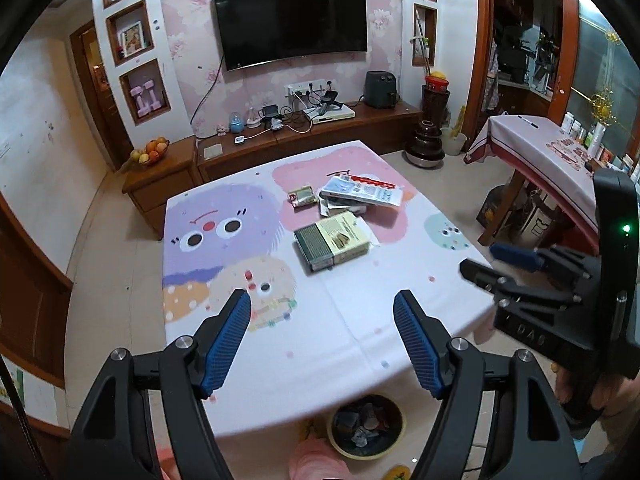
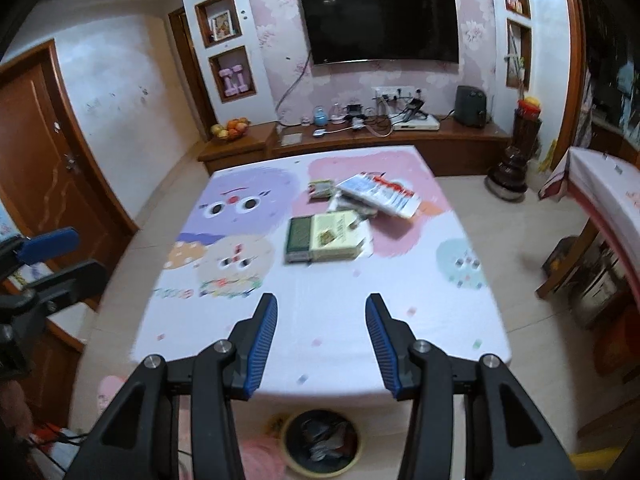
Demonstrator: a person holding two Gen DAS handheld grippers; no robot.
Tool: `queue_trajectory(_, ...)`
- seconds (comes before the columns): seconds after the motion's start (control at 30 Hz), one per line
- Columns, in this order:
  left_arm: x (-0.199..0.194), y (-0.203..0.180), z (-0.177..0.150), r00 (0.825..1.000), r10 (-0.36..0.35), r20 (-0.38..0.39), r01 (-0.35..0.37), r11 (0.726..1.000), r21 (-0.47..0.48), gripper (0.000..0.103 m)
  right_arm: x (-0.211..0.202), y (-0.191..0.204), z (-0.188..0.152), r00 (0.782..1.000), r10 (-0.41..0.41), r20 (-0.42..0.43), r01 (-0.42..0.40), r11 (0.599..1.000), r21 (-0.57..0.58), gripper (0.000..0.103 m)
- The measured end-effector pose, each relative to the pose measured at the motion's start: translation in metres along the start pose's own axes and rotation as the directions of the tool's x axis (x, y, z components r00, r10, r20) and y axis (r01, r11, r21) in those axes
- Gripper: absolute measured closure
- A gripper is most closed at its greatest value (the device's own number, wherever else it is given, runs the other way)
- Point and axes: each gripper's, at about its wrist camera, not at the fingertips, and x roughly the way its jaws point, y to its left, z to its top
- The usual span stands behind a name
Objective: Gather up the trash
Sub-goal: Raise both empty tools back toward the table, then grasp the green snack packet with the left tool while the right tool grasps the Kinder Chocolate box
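A big table with a cartoon-monster cloth is seen filling most of both views, and the trash is all bunched up at its far half. Under the near edge a round bin is parked on the floor, already loaded with scraps. So the step in hand is judged to be a fresh reach for the next piece, with nothing being carried right now.

Left gripper is spread wide with nothing between the jaws; right gripper is also held apart and empty. Both are hung over the bare near part of the cloth, well short of the pile.

Nearest item is the green-and-cream box, lying flat, straight ahead of both claws. Behind it a crumpled heap of wrappers is stacked, with a small packet just to its left. A forward reach and a wide grip across the box would be called for next.
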Motion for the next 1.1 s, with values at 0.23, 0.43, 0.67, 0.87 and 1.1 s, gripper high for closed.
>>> queue_trajectory(0.23,0.107,0.048,0.074,0.995,-0.07,-0.066,0.077,0.992,0.098,0.031,0.082,-0.009,0.056,0.988,-0.152,-0.028,0.151,0.988,-0.035,0.057)
queue_trajectory(0.43,0.224,0.072,0.126,0.98,-0.118,-0.16,0.147,0.972,0.184,0.031,0.183,-0.01,0.091,0.959,-0.258,-0.114,0.25,0.965,-0.076,0.057)
queue_trajectory(0.67,0.344,0.074,0.148,0.953,-0.142,-0.267,0.209,0.947,0.244,0.031,0.288,-0.015,0.104,0.905,-0.375,-0.2,0.343,0.922,-0.179,0.057)
queue_trajectory(0.87,0.401,0.068,0.151,0.929,-0.158,-0.335,0.255,0.929,0.268,0.031,0.334,-0.017,0.104,0.863,-0.452,-0.226,0.385,0.878,-0.285,0.057)
queue_trajectory(1.1,0.437,0.067,0.154,0.909,-0.183,-0.374,0.293,0.919,0.263,0.031,0.36,-0.023,0.098,0.829,-0.501,-0.248,0.398,0.841,-0.367,0.057)
